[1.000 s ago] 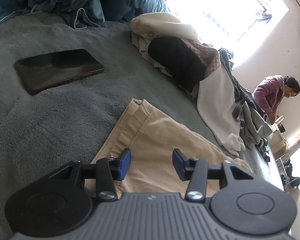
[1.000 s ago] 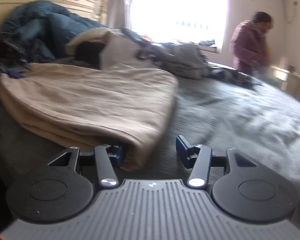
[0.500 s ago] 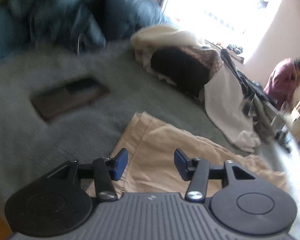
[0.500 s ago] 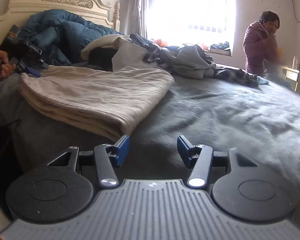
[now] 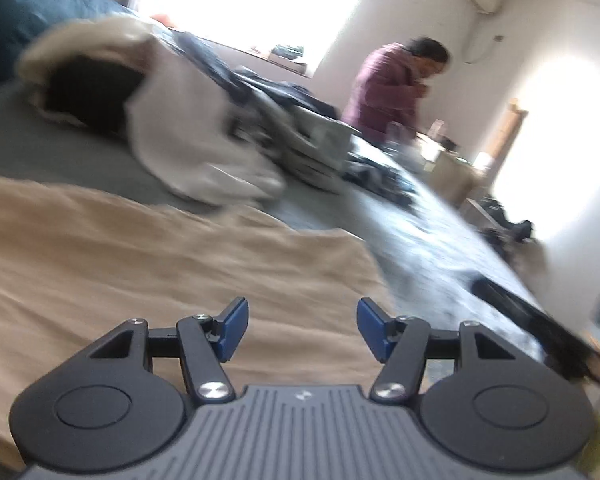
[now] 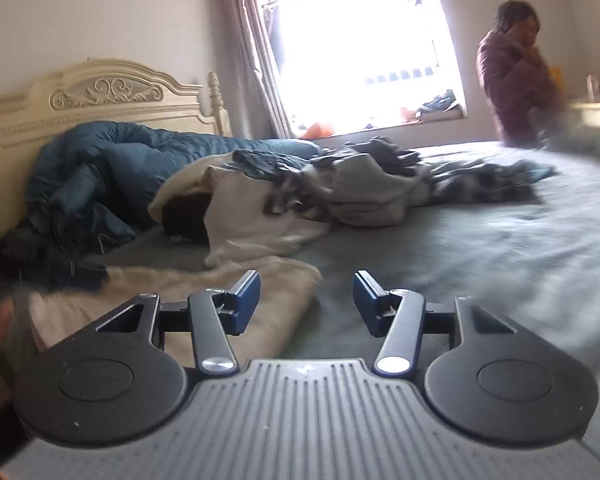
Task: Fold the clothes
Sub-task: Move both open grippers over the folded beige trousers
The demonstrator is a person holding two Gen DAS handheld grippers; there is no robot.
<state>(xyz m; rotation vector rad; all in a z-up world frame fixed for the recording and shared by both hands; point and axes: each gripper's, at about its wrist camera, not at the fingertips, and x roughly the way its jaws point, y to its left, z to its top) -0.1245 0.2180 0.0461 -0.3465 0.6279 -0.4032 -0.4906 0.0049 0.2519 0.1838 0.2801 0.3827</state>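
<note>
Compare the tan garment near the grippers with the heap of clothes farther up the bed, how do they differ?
The tan garment lies flat and folded, one piece in one colour; the heap of clothes is crumpled, mounded higher, and mixes white, grey and dark pieces. The tan garment is nearest the grippers; the heap is nearer the window. Both rest on the grey bedspread.

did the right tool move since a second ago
Yes. The right tool has pulled back and up from the folded beige garment: its left pad was against the fold, now clear. The headboard shows above; its jaws are closing on nothing.
</note>
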